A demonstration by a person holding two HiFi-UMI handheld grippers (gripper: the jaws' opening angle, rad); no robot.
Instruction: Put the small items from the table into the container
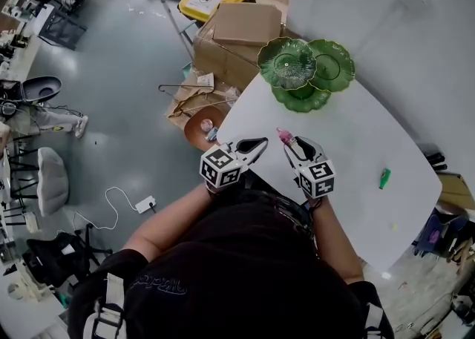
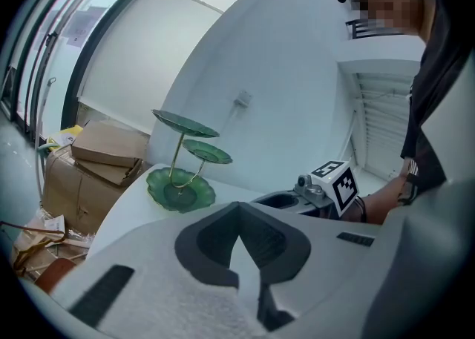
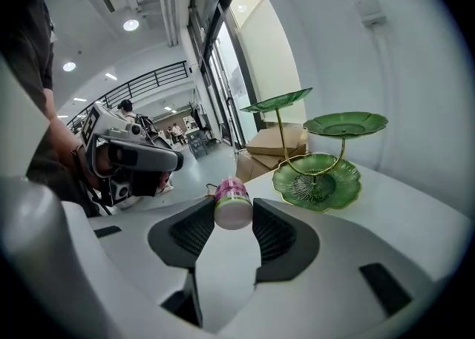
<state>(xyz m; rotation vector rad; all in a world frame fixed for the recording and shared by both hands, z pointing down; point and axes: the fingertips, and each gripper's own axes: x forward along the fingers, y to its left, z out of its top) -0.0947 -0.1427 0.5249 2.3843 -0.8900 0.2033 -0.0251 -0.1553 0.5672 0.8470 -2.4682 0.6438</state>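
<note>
While right hand-held gripper (image 3: 234, 216) grips | pink bottle (image 3: 232, 200) sits between its jaws

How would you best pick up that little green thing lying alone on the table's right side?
From straight above, pinching the green item across its narrow middle: it lies flat on the white table, longer than wide, nothing close around it. The right tool holds a pink bottle, so the shut, empty left tool seems freer.
</note>
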